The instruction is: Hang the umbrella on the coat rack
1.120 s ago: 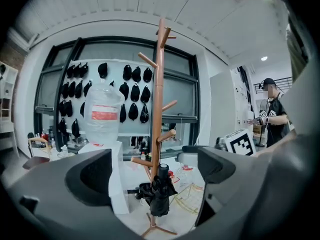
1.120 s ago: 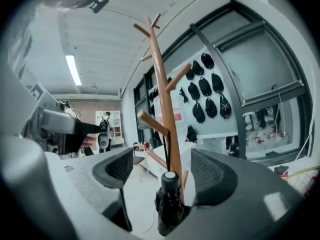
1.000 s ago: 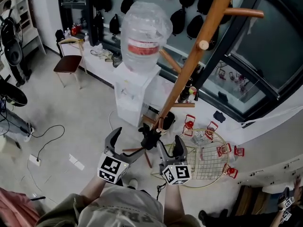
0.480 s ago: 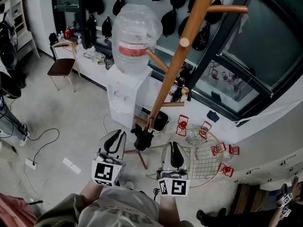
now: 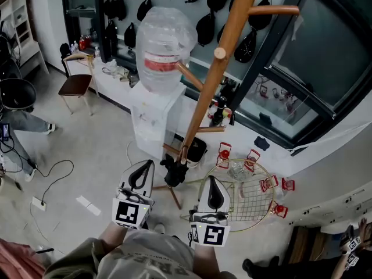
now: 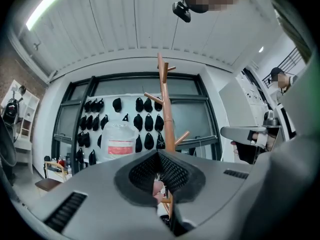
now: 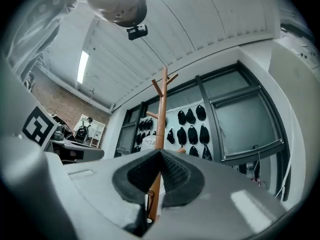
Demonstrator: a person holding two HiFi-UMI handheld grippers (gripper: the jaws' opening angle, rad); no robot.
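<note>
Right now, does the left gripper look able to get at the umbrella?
Likely yes: the umbrella sits low on the rack beside the left gripper, nothing between. Its fingers, just shut on nothing, must reopen.

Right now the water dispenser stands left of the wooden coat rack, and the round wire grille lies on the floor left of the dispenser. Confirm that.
One part is wrong. The water dispenser does stand left of the coat rack, but the round wire grille lies on the floor to the right of the rack's foot, not left of the dispenser. The head view shows it.
</note>
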